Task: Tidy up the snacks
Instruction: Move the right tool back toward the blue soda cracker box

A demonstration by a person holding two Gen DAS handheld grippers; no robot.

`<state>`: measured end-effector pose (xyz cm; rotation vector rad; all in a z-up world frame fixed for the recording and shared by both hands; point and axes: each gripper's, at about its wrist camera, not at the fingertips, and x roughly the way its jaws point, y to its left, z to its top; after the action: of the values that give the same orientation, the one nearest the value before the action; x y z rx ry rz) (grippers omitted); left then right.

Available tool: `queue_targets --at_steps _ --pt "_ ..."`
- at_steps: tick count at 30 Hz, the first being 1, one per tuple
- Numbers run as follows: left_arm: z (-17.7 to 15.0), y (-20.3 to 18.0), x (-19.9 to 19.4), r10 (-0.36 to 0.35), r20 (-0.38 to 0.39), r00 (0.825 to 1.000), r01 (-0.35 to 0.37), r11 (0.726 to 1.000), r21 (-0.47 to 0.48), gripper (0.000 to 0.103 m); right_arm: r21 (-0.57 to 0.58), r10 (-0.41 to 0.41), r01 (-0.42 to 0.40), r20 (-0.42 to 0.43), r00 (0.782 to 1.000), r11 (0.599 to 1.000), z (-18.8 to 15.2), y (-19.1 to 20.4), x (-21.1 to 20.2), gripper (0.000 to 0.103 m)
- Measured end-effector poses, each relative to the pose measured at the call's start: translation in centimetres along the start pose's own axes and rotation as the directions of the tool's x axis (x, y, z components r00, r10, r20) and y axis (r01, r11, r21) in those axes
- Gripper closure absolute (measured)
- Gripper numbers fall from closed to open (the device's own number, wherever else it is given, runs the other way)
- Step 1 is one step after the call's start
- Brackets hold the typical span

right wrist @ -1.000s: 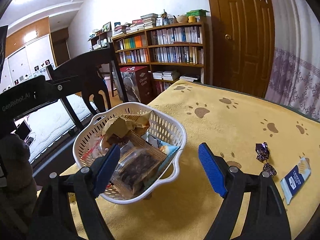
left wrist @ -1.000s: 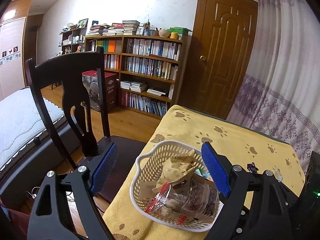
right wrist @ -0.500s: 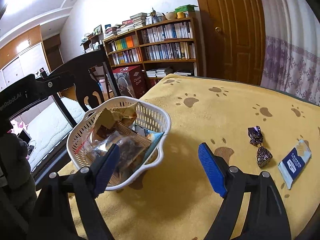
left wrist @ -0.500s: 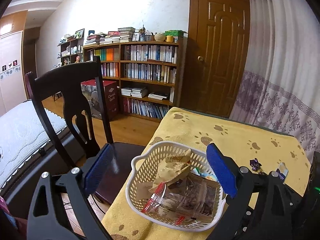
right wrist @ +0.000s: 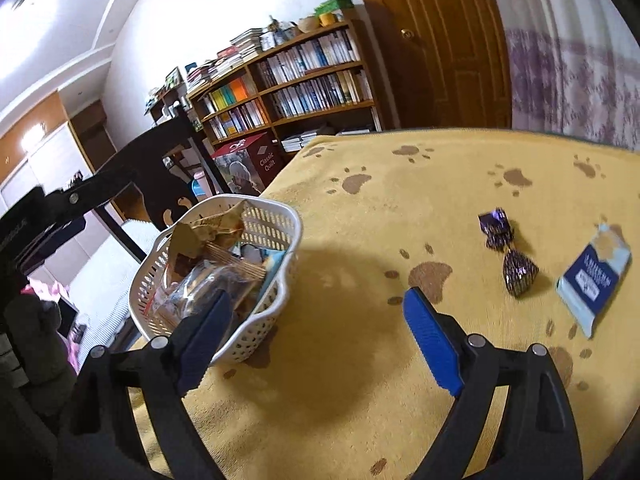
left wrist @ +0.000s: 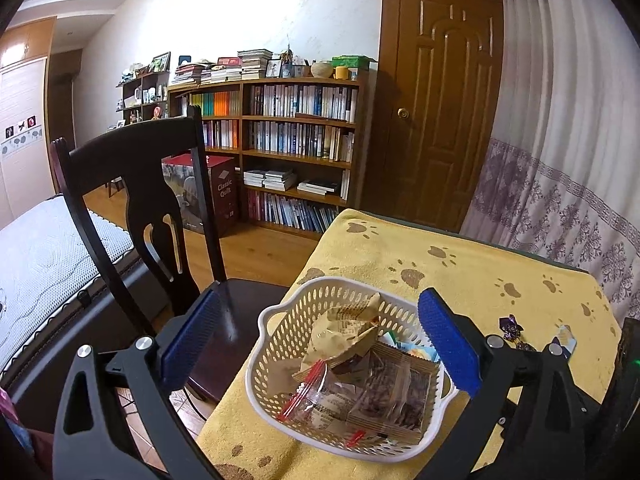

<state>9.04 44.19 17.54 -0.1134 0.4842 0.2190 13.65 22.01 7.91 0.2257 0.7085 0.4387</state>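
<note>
Snacks fill the white basket [left wrist: 272,344] at the yellow paw-print cloth's [right wrist: 400,200] edge; a blue packet [right wrist: 594,280] with unreadable print lies well apart. Both the left gripper [left wrist: 320,344] and right gripper [right wrist: 316,332] gape, holding nothing. "Classic Quilt" marks a red box [left wrist: 224,192].

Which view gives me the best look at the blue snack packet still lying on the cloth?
Right wrist. The blue snack packet lies flat, fully visible beside the purple candies. In the left wrist view only a corner shows behind the left tongs' arm.
</note>
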Motion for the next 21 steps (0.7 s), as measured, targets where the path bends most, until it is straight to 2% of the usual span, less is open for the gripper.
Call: queue_targets --at_steps 7,21 --pt "-0.2 -0.3 0.0 -0.004 -0.001 1.0 0.004 1.0 0.013 0.003 0.073 -0.014 0.014 -0.008 1.0 0.997 -0.4 -2.3 0.0 0.016" --pt "-0.4 -1.1 0.0 -0.009 0.0 1.0 0.009 0.999 0.031 0.003 0.118 -0.069 0.067 0.006 0.998 0.991 -1.1 -4.8 -0.8 0.016"
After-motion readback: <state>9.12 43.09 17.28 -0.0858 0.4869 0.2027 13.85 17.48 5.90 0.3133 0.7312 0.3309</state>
